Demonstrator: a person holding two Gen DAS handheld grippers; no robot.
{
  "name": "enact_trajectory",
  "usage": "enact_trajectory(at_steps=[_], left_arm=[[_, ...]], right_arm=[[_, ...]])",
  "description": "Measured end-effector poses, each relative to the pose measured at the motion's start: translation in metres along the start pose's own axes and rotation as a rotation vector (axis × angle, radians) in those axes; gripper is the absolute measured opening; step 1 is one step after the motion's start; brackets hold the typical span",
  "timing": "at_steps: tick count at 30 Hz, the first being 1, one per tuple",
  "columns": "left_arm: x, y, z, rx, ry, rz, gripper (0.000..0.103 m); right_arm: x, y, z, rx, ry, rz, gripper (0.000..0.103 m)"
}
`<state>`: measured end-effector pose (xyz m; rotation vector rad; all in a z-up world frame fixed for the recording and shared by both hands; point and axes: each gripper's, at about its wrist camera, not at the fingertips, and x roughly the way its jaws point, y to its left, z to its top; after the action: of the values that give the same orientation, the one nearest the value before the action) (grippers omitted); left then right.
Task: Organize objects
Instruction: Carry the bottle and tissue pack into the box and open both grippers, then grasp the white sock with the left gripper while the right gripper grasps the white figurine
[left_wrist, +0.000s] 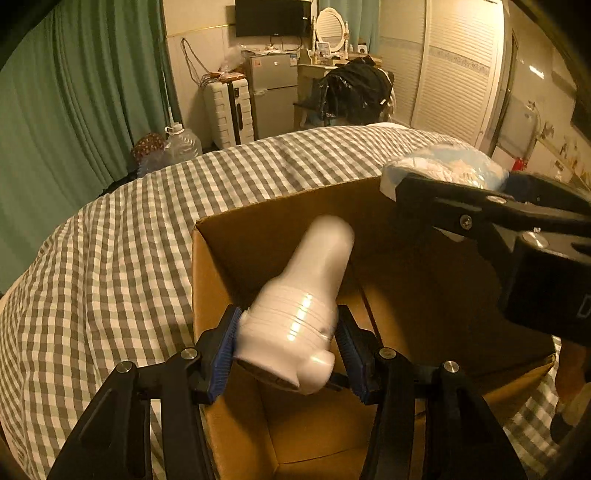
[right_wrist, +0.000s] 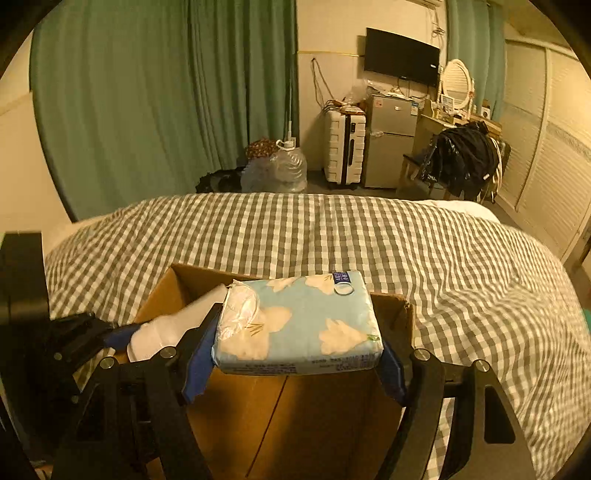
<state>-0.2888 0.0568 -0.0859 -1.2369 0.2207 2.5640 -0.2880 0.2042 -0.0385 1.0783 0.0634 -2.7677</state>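
Observation:
An open cardboard box (left_wrist: 229, 266) stands on a bed with a grey checked cover (left_wrist: 110, 258). My left gripper (left_wrist: 288, 347) is shut on a white hair dryer (left_wrist: 306, 288) and holds it over the box's opening. My right gripper (right_wrist: 295, 350) is shut on a light blue tissue pack (right_wrist: 303, 325) with white flowers, held above the box (right_wrist: 295, 413). The tissue pack (left_wrist: 450, 166) and right gripper show at the right of the left wrist view. The hair dryer (right_wrist: 173, 325) shows left of the pack in the right wrist view.
Beyond the bed are green curtains (right_wrist: 147, 92), a white suitcase (right_wrist: 343, 147), a small fridge (right_wrist: 388, 140), a water jug (right_wrist: 288, 166), a chair with dark clothes (right_wrist: 461, 158) and a wardrobe (right_wrist: 546, 147). The checked cover (right_wrist: 443, 258) spreads around the box.

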Motion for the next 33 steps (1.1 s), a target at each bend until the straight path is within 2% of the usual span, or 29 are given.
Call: enact_trajectory(at_steps=[2, 3, 4, 9, 13, 16, 19, 25, 29, 33], left_arm=[[-0.006, 0.000, -0.002, -0.009, -0.010, -0.009, 0.072], [-0.010, -0.001, -0.003, -0.011, -0.019, -0.005, 0.084], [-0.016, -0.003, -0.004, -0.013, -0.037, -0.010, 0.086], [-0.047, -0.002, -0.013, -0.050, -0.074, -0.016, 0.088], [-0.082, -0.001, -0.020, -0.067, -0.116, -0.003, 0.088], [-0.107, -0.004, -0.034, -0.074, -0.154, 0.025, 0.089], [-0.127, -0.006, -0.059, -0.073, -0.146, 0.061, 0.089], [-0.159, -0.012, -0.117, -0.104, -0.085, 0.070, 0.089], [-0.181, -0.021, -0.158, -0.121, -0.044, 0.079, 0.089], [-0.202, -0.034, -0.182, -0.131, -0.025, 0.043, 0.089]], right_arm=[[-0.001, -0.004, -0.002, 0.025, 0.003, 0.011, 0.080], [-0.003, -0.006, -0.003, 0.036, -0.001, 0.016, 0.085], [-0.006, -0.006, -0.004, 0.042, -0.010, 0.020, 0.086], [-0.039, -0.006, -0.005, 0.053, -0.083, 0.031, 0.093], [-0.071, -0.003, -0.014, 0.051, -0.119, 0.023, 0.093], [-0.098, -0.001, -0.031, 0.053, -0.138, 0.023, 0.093], [-0.125, 0.008, -0.059, 0.023, -0.142, 0.032, 0.093], [-0.149, 0.028, -0.123, -0.051, -0.051, 0.015, 0.093], [-0.159, 0.029, -0.162, -0.052, 0.032, 0.001, 0.093], [-0.178, 0.027, -0.180, -0.035, 0.029, 0.022, 0.093]])
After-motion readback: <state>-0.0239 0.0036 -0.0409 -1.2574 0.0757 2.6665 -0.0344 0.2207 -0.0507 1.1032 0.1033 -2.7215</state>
